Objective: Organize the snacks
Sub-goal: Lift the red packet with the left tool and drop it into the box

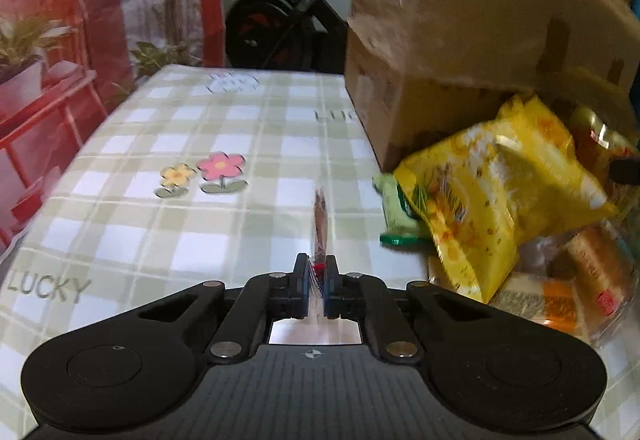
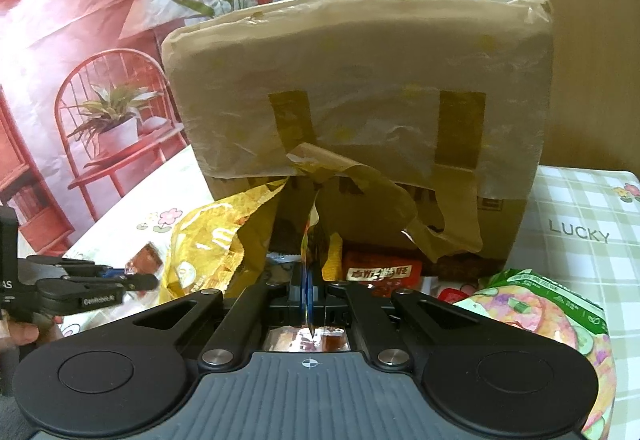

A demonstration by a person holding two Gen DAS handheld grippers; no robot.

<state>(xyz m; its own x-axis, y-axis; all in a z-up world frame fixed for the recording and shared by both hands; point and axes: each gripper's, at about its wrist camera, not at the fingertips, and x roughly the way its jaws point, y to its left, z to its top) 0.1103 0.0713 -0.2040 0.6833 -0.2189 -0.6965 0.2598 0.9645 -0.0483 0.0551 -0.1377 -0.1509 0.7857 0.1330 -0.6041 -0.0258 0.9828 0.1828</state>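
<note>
My left gripper [image 1: 318, 266] is shut on a small clear-wrapped brown snack [image 1: 320, 224], seen edge-on above the checked tablecloth [image 1: 200, 240]. The same gripper [image 2: 140, 280] and snack [image 2: 144, 258] show at the left of the right wrist view. My right gripper [image 2: 308, 280] is shut on the edge of a yellow snack bag [image 2: 224, 240], in front of the cardboard box [image 2: 360, 99]. That yellow bag [image 1: 500, 191] hangs over a pile of snacks [image 1: 568, 280] in the left wrist view. A red packet [image 2: 380, 274] lies under the box flap.
The taped cardboard box [image 1: 460, 39] stands at the table's right. A green and pink snack bag [image 2: 552, 320] lies at the near right. An exercise bike [image 1: 280, 27] stands beyond the table's far edge. A printed backdrop [image 1: 60, 59] hangs at the left.
</note>
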